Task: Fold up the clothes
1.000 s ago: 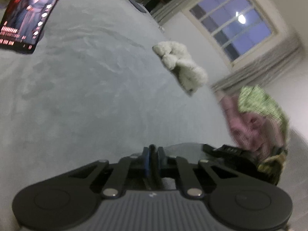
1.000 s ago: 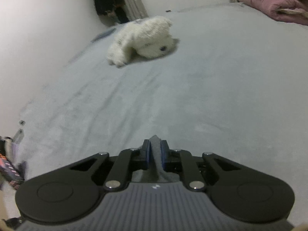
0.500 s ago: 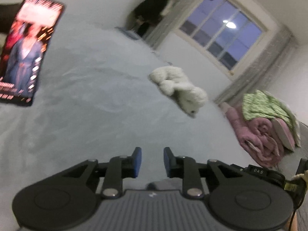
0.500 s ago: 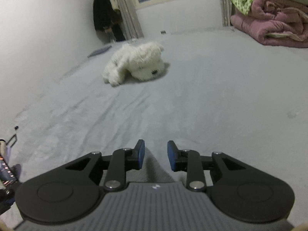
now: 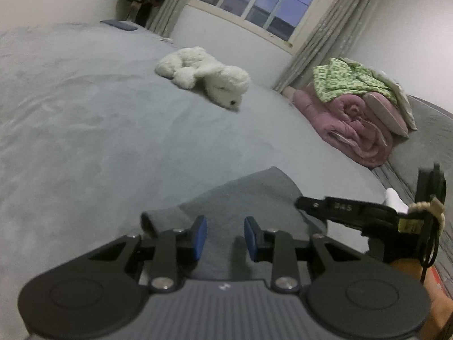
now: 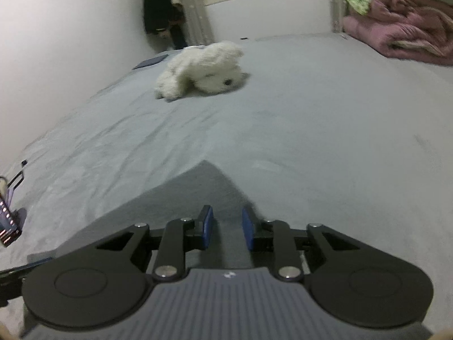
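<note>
A grey garment (image 5: 249, 198) lies folded on the grey bed, just ahead of both grippers. In the left wrist view my left gripper (image 5: 225, 236) hovers over its near edge, open, with nothing between the blue pads. The right gripper's body (image 5: 354, 209) shows at the right of that view, held by a hand. In the right wrist view the grey garment (image 6: 198, 192) comes to a corner pointing away, and my right gripper (image 6: 226, 226) is open above it, holding nothing.
A white plush dog (image 5: 203, 75) lies mid-bed. A pile of pink quilt (image 5: 351, 124) topped by green patterned cloth (image 5: 351, 79) sits at the right by the window (image 5: 263, 2). A lit phone (image 6: 7, 221) stands at the left edge.
Both grippers were shut on the grey garment a second ago; they have opened and let it go, and it now lies on the bed. Both cameras have pulled back and tilted up.
</note>
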Tool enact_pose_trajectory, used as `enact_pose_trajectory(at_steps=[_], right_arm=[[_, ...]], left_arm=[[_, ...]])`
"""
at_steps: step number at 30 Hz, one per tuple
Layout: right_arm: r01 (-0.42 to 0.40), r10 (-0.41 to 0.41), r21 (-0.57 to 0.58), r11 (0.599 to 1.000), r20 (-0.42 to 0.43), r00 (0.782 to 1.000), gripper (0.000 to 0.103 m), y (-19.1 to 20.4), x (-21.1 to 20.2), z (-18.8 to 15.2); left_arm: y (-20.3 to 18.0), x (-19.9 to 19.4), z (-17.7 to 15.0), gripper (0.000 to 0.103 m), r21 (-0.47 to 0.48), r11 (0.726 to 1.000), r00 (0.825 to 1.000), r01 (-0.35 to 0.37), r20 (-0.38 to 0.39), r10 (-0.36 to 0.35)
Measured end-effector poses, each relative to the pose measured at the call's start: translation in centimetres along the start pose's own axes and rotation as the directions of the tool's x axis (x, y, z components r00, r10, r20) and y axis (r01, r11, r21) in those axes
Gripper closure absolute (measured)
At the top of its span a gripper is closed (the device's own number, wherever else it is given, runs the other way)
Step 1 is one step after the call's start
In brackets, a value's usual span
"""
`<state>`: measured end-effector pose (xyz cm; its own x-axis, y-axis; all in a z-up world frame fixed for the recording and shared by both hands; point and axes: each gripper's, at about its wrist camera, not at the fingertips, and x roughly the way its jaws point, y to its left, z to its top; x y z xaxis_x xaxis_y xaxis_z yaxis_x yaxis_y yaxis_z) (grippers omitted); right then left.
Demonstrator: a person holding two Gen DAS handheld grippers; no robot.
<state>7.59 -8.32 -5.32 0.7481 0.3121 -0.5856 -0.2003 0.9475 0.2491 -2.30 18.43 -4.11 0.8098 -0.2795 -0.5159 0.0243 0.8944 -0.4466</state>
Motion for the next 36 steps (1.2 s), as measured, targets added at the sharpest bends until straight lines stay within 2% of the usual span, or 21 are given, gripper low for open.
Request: enact_pose_trajectory(at_steps=[2,4,5,7,11,15,20,23,27,33,36], right_arm=[[0.004,-0.005,0.02,1.0,0.01,1.0,0.079,-0.4,-0.4,0.3],[0.012,-0.013,0.029,0.999,0.023,1.0,0.069,-0.4,-1.1,0.5],[0.014,-0.015,0.034,0.999,0.025,1.0,0.069,-0.6,-1.4,0.6],[-0.002,0.001,0.053,0.999,0.022,1.0,0.067,-0.9,-2.0,0.5],[-0.038,0.039,0.133,0.99,0.002,0.999,0.055,-2.0,-3.5,0.0],[-0.09,0.098,0.253,0.963,-0.021,0.995,0.054,-3.3,-4.4,-1.2],[-0.159,0.186,0.378,0.912,-0.035,0.982,0.046,-4.4,-4.7,-2.9],[-0.214,0.252,0.45,0.867,-0.024,0.967,0.045,-5.3,-4.2,-3.7],[-0.249,0.295,0.525,0.814,-0.005,0.955,0.045,-6.4,-2.7,-3.4],[-0.268,0.285,0.546,0.794,0.056,0.957,0.047,-7.2,-1.1,-2.4],[-0.27,0.277,0.552,0.789,0.072,0.958,0.06,-7.6,-1.0,-2.4]], left_arm=[[0.6,-0.2,0.5,0.073,-0.021,1.0,1.0,-0.002,0.013,0.003],[1.2,-0.4,0.9,0.073,-0.041,0.999,1.0,0.003,0.024,-0.002],[1.5,-0.4,1.1,0.073,-0.051,0.999,1.0,0.006,0.028,-0.005],[1.9,-0.3,1.3,0.072,-0.068,0.998,1.0,0.007,0.026,-0.005],[2.8,0.0,1.9,0.068,-0.113,0.994,1.0,0.01,0.007,-0.01],[3.9,0.5,2.3,0.062,-0.162,0.987,1.0,0.017,-0.021,-0.021],[5.2,0.8,2.7,0.052,-0.235,0.972,0.998,0.016,-0.06,-0.031],[6.0,0.9,2.7,0.046,-0.273,0.962,0.996,0.022,-0.079,-0.045],[6.7,1.0,2.5,0.046,-0.31,0.95,0.993,0.031,-0.097,-0.064],[6.6,0.9,2.2,0.046,-0.314,0.949,0.992,0.01,-0.116,-0.049],[6.7,0.2,2.1,0.045,-0.33,0.944,0.992,0.014,-0.117,-0.055]])
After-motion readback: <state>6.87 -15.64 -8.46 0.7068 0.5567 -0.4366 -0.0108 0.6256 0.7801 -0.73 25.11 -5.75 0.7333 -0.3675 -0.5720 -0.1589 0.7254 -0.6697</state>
